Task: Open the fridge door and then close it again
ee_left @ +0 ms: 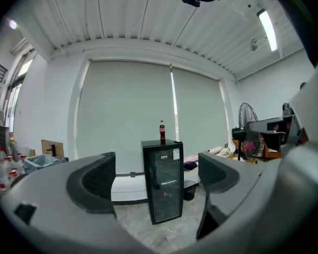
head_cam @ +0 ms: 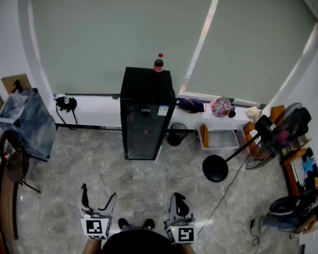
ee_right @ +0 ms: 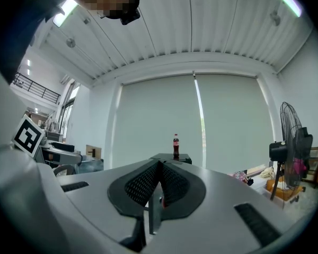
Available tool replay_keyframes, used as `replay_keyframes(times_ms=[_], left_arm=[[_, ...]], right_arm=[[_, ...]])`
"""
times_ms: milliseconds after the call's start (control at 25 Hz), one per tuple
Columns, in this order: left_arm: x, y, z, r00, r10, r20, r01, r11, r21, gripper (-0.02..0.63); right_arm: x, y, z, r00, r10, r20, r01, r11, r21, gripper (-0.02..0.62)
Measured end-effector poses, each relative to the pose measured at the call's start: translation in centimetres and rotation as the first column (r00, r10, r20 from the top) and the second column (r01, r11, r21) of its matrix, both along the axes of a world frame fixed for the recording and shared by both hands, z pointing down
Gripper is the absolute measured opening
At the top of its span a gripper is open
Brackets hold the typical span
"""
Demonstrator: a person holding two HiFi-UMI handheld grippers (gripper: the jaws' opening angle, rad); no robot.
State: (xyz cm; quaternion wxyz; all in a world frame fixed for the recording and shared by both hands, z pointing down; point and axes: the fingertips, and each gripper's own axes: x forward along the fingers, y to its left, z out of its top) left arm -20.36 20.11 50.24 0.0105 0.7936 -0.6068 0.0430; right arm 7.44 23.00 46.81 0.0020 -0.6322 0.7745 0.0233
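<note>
Pointing level toward the fridge (head_cam: 147, 115), left gripper (head_cam: 99, 193) spread wide, empty — right gripper (head_cam: 179, 197) clenched, both well back.

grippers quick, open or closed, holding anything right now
left gripper: open, jaws wide apart, nothing between them
right gripper: closed, jaws together, holding nothing

Head view looks steeply down; both gripper views face level toward the distant fridge (head_cam: 147, 115).
</note>
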Motion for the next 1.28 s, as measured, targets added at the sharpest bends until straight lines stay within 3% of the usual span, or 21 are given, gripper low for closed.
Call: replay_keyframes(times_ms=[560,880,1280], left_arm=[[-3.3,-0.7,-1.0,1.0,0.016,-0.012,-0.016,1.0,0.025,0.482],[-4.7,-0.8,-0.7,0.997,0.071,-0.018,-0.07,0.997,0.042,0.482],[-6.3,-1.4,-0.3,0.997,0.069,-0.036,-0.068,0.997,0.041,0.482]], right_arm=[[-3.8,0.5,-0.7,1.0,-0.002,0.02,0.001,0.999,0.049,0.009],[-6.1,1.3,0.4,0.999,0.039,0.007,-0.04,0.999,0.023,0.009],[-6.9,1.2,0.3,0.997,0.08,-0.02,-0.079,0.996,0.03,0.008]])
